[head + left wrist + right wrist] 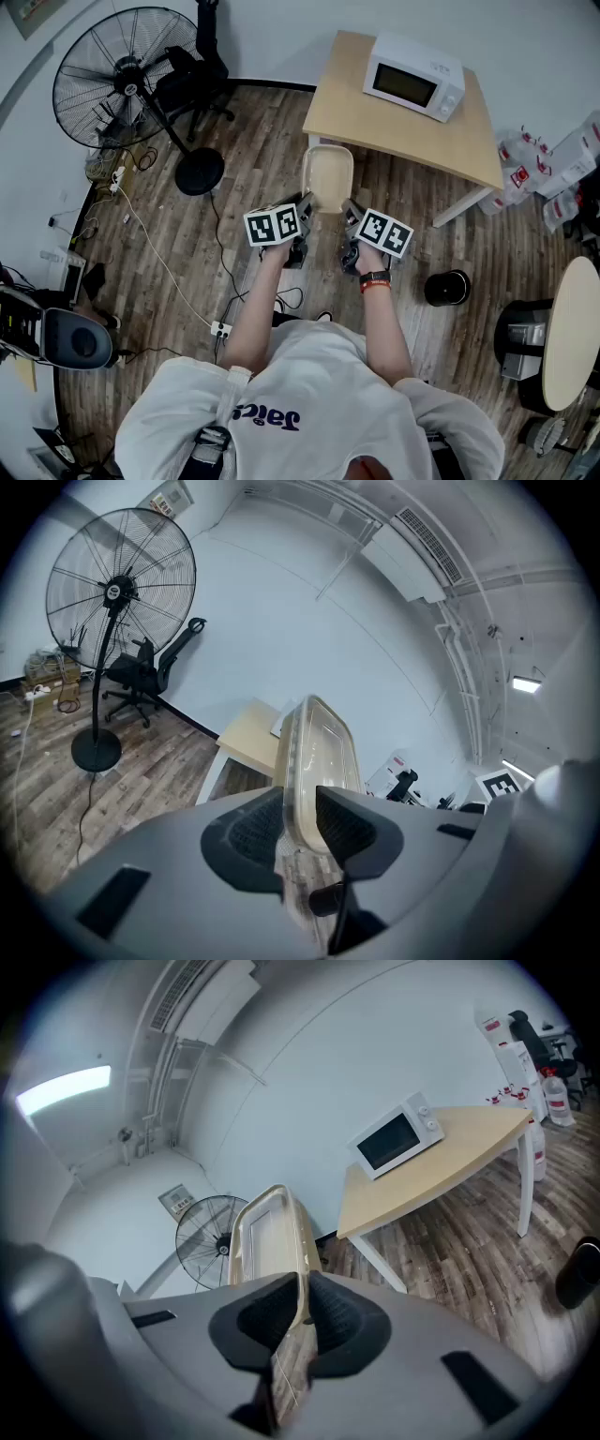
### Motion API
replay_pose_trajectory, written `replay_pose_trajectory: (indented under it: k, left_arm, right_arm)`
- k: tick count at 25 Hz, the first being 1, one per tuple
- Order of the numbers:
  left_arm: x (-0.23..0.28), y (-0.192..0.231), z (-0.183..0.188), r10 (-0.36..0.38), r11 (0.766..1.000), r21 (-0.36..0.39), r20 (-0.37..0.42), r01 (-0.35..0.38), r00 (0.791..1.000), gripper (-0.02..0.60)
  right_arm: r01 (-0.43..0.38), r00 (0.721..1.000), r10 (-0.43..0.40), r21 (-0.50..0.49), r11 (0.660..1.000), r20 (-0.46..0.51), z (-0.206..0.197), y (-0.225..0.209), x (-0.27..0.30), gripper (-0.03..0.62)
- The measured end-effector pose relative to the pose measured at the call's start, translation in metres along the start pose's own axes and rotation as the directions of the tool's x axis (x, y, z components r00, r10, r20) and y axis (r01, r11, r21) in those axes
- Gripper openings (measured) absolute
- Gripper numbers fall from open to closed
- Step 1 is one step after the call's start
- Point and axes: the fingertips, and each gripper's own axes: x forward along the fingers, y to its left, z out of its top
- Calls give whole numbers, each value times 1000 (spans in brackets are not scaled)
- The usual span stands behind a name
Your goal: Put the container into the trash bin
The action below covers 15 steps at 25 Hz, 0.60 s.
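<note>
Forearms in a white shirt fill the bottom of the head view, and each one ends in a gripper clamped on the same thing. My left gripper (302, 214) pinches the near-left rim of the clear plastic container (328, 176). My right gripper (349, 217) pinches the near-right rim. In the left gripper view the pads (345, 825) bear on the container's wall (319, 752), with the tub standing on edge between them. In the right gripper view the jaws are closed tight on its thin lip (267, 1237).

The container is in the air between the two grippers, and its long axis runs straight ahead of them. Its far end lies near the edge of the wooden table (403, 127) that carries the microwave (412, 77). I cannot tell whether it touches that edge.

What matters is where the small black trash bin (447, 288) lies. It stands on the floor to the right of my right gripper and a little behind it, well apart and lower down. The right gripper view catches it at the far right edge (581, 1274). The right hand is the nearer one. I judge the load must swing right and back, then come down over the bin's mouth, probably narrow end first.
</note>
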Motion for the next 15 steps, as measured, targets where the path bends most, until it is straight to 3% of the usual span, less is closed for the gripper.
replay_pose_trajectory:
  k: [7, 15]
  left_arm:
    - [9, -28, -20, 28, 999, 26, -26, -27, 999, 123]
    - [47, -57, -33, -57, 995, 69, -114, 65, 992, 118]
  right_arm:
    - [-8, 1000, 8, 40, 999, -15, 0, -28, -24, 51]
    - [66, 996, -71, 101, 993, 49, 13, -69, -44, 51]
